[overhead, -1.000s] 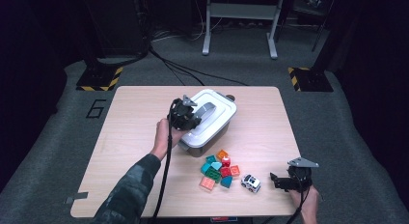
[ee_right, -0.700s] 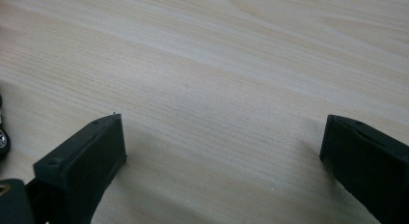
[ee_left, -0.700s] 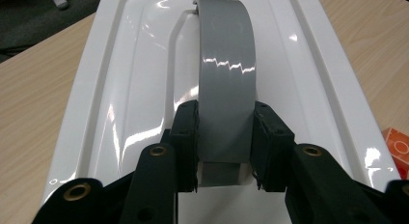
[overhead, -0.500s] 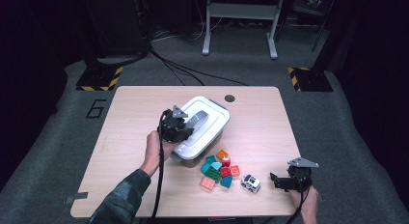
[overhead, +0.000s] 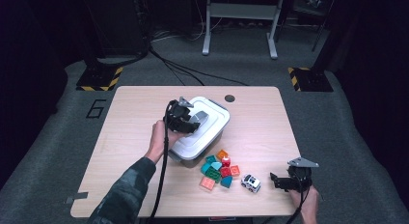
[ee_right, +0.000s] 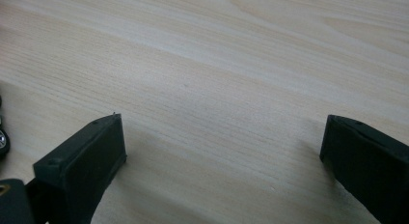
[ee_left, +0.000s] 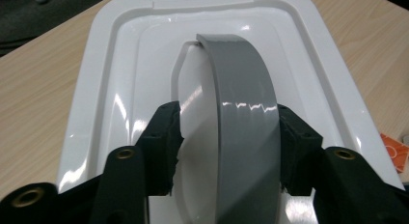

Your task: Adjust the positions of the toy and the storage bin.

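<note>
Toy blocks (overhead: 218, 169) and a car (overhead: 251, 182) (white) lie beside the lidded box (overhead: 212, 132).

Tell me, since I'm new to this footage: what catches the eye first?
The white box mid-table, with the left tool straddling its grey handle; its jaws have just been opening. Next, the bright blocks and a toy car in front of the box. The right tool waits open at the table's near right corner.
</note>
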